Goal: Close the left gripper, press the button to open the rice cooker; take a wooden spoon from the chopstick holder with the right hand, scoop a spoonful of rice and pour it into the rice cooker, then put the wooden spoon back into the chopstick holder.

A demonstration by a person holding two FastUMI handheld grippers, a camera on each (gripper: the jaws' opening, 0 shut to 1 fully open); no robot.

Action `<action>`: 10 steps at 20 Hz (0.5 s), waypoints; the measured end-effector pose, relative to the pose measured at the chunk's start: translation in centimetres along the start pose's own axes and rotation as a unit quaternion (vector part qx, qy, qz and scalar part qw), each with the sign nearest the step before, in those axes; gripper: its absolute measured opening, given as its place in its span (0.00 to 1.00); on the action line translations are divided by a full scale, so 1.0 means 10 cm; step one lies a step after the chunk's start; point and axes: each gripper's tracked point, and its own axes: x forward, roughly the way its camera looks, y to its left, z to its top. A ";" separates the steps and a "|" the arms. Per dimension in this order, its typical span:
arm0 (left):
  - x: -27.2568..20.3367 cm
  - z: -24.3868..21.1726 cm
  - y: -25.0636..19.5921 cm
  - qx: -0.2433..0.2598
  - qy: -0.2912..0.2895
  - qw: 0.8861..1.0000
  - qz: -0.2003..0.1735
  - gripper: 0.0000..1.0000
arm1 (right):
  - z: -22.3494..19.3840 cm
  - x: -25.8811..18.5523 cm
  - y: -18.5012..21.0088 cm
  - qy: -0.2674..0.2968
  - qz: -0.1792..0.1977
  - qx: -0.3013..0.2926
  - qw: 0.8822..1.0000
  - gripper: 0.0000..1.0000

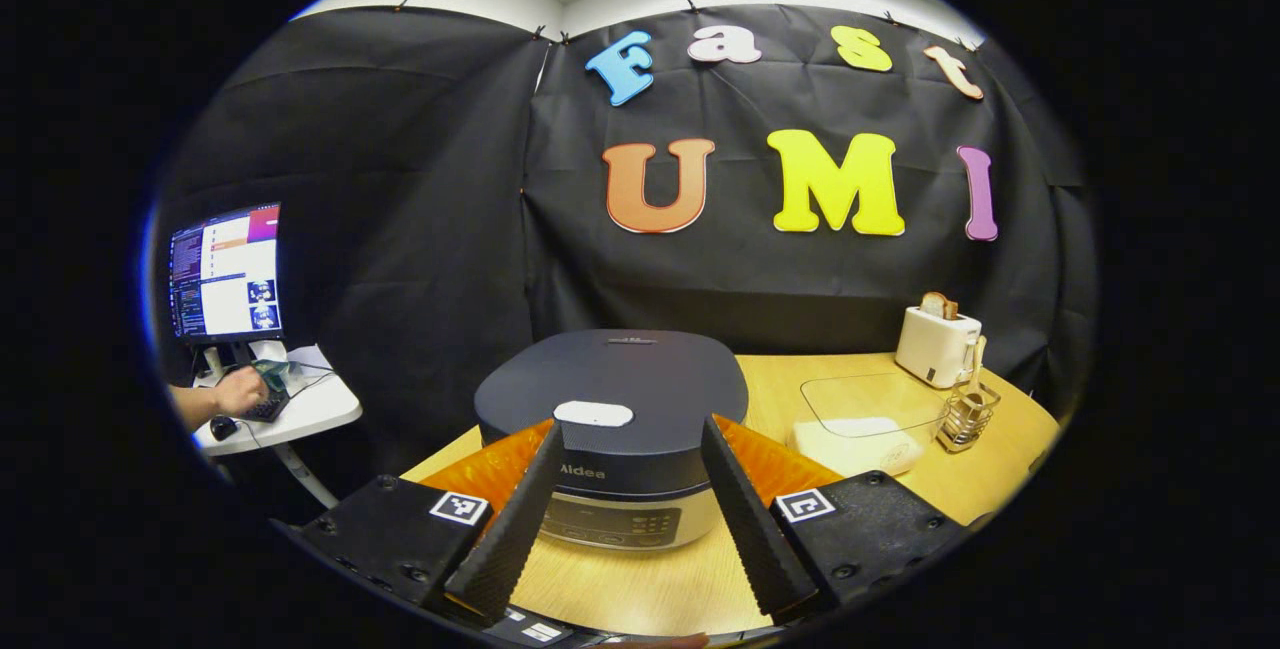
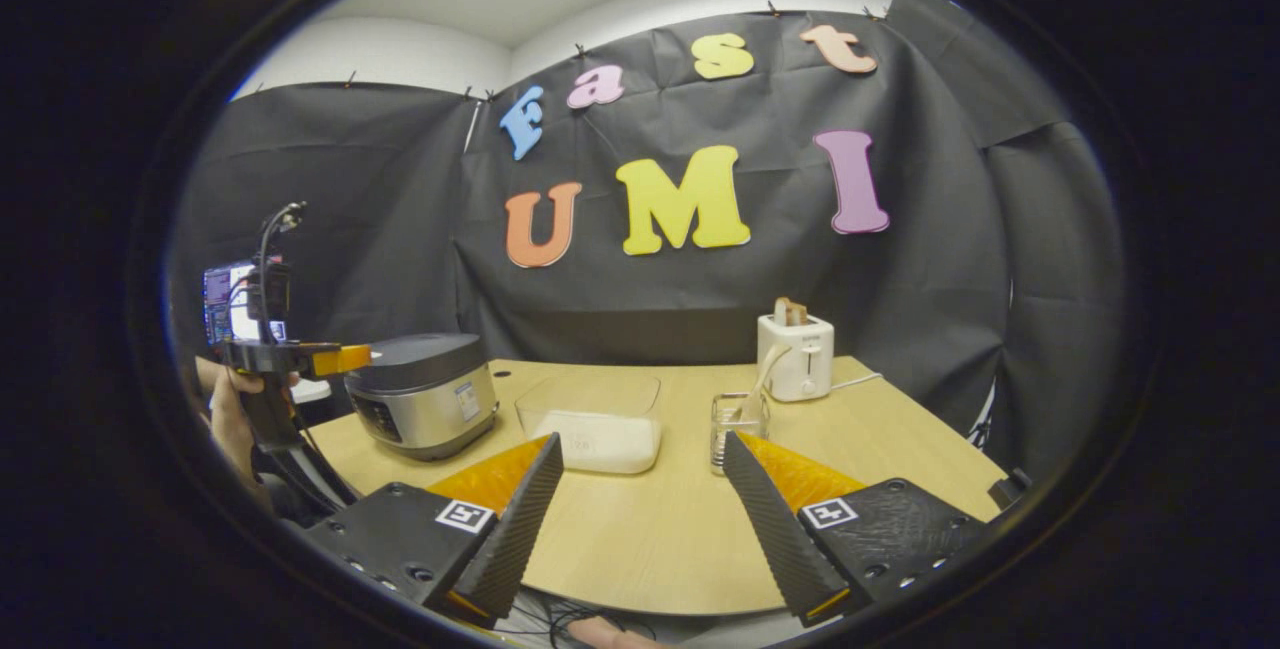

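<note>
The dark-lidded rice cooker stands shut right in front of my left gripper, whose open fingers frame its white lid button. To the right are a clear box of rice and a wire chopstick holder with the wooden spoon standing in it. In the right gripper view my right gripper hangs open and empty above the table's near edge, with the rice box, the holder and the spoon just ahead of it. The cooker is at the left, with the left gripper beside it.
A white toaster with a slice of bread stands at the back right of the wooden table, behind the holder. Off the table's left, a person's hand rests at a keyboard below a monitor on a small white stand.
</note>
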 end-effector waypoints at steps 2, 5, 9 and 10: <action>-0.15 0.06 -0.12 -0.001 -0.008 1.000 -0.007 0.89 | 0.03 -0.03 -0.03 -0.005 -0.008 -0.005 1.000 0.95; -0.39 0.08 -0.34 -0.007 -0.011 1.000 -0.022 0.88 | 0.10 -0.07 -0.04 -0.013 -0.015 -0.013 1.000 0.92; -0.67 0.08 -0.78 -0.013 -0.013 0.998 -0.068 0.88 | 0.16 -0.13 -0.08 -0.022 -0.027 -0.025 0.999 0.91; -0.73 0.06 -0.90 -0.012 -0.011 0.997 -0.081 0.88 | 0.18 -0.15 -0.10 -0.025 -0.030 -0.028 0.999 0.91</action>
